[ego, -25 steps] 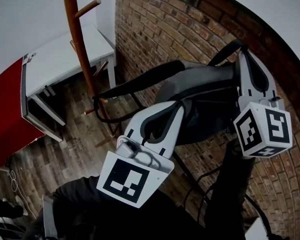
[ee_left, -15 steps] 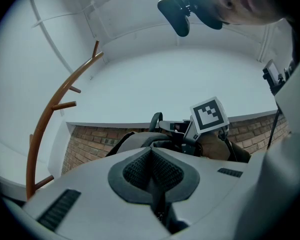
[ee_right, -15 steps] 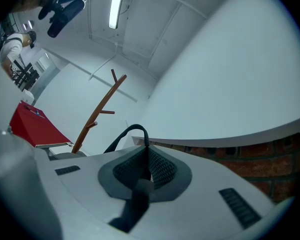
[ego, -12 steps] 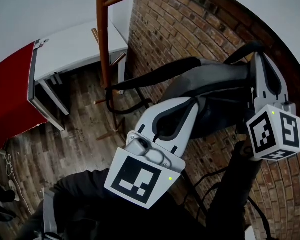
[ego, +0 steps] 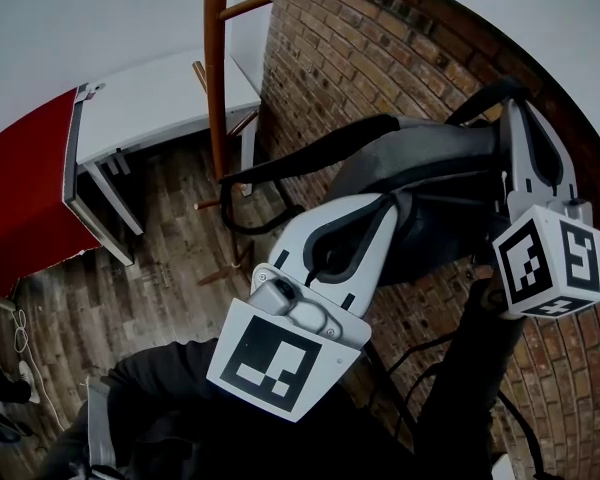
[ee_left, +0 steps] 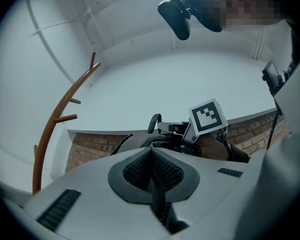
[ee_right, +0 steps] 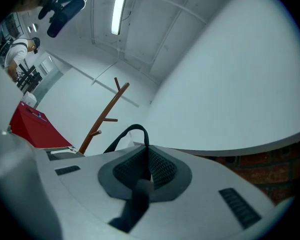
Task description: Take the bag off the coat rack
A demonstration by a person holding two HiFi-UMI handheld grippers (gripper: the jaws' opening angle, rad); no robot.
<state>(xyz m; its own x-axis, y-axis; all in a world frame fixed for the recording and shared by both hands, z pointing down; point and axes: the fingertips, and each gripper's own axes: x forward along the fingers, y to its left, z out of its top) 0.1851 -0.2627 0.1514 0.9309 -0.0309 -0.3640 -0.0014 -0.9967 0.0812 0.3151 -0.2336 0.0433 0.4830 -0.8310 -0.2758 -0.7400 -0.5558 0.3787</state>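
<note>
One wooden coat rack (ego: 216, 88) stands in the room, with one grey bag (ego: 420, 168) to the right of it. There are two grippers, one left gripper (ego: 377, 208) and one right gripper (ego: 515, 108), each with two fingers and one marker cube. Around the coat rack are one white table (ego: 150, 103) just behind it, one red panel (ego: 25, 208) further left, and one brick wall (ego: 380, 58) on its right.
</note>
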